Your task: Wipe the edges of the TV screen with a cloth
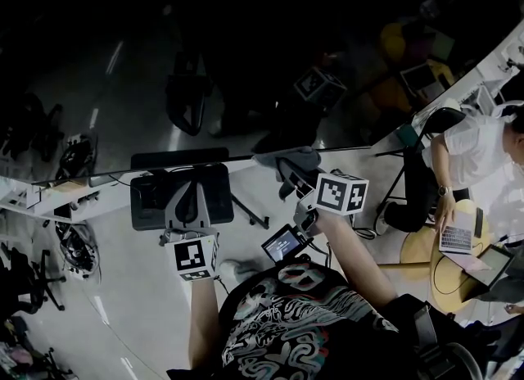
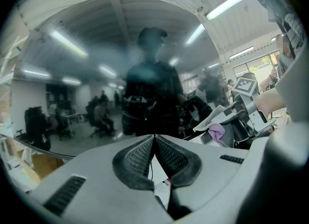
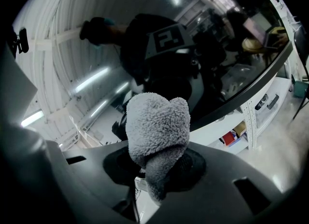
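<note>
TV screen (image 1: 246, 51) is the dark, mirror-like panel across the top of my head view, and its lower edge runs slantwise below it. I use that lower edge as my landmark. The cloth (image 1: 300, 160), a grey fleecy wad, sits right at the edge, about midway along it. My right claw (image 1: 292, 170) is clenched on it. In the right gripper view the cloth (image 3: 157, 124) bulges out past the pads of the right claw (image 3: 155, 164), with the glass (image 3: 183, 35) close ahead and the dark bezel slanting off to the right. I can't tell whether the fleece is pressed against the panel or just short of it.

My left claw (image 1: 190, 194) hangs below the edge, well along it from the cloth, in front of a dark block (image 1: 217, 198) under the set. Its own view shows the left claw (image 2: 154, 137) pinched shut on nothing, facing the reflections in the screen (image 2: 96, 73).

I judge the wipe of the bottom edge to be the step in hand, with the side and top edges yet to come.

The next move calls for a light push, so the fleece alone meets the bezel. Then I would draw it steadily along the edge toward a corner. The grip must be firm enough that the wad does not slip back between the pads and let hard plastic scrape the glass.
</note>
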The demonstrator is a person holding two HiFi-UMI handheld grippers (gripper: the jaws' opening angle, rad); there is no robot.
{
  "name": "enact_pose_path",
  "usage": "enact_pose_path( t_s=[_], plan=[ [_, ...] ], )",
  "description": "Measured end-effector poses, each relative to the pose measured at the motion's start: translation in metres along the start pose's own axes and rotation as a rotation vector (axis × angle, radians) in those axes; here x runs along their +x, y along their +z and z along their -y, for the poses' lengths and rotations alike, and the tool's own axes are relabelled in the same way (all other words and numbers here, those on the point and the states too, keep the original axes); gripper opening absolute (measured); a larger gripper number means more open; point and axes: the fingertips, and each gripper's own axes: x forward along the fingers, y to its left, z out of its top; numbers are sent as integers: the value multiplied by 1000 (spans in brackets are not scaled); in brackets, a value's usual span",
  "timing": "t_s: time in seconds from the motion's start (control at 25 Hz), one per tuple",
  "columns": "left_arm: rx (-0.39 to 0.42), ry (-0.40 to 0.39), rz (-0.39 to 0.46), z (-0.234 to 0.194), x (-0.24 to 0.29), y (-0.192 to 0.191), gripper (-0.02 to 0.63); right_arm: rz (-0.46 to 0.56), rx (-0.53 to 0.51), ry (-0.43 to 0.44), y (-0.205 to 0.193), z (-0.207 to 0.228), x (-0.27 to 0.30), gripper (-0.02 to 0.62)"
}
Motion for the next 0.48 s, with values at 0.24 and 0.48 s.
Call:
enact_pose_path(
  t_s=[0.24, 0.48],
  plan=[
    [0, -1, -5, -2, 0, 3, 18, -11, 4, 16, -2, -10, 3, 132],
    [-4, 10, -4, -1, -2, 2, 18, -21, -5, 17, -2, -7, 2, 132]
  ],
)
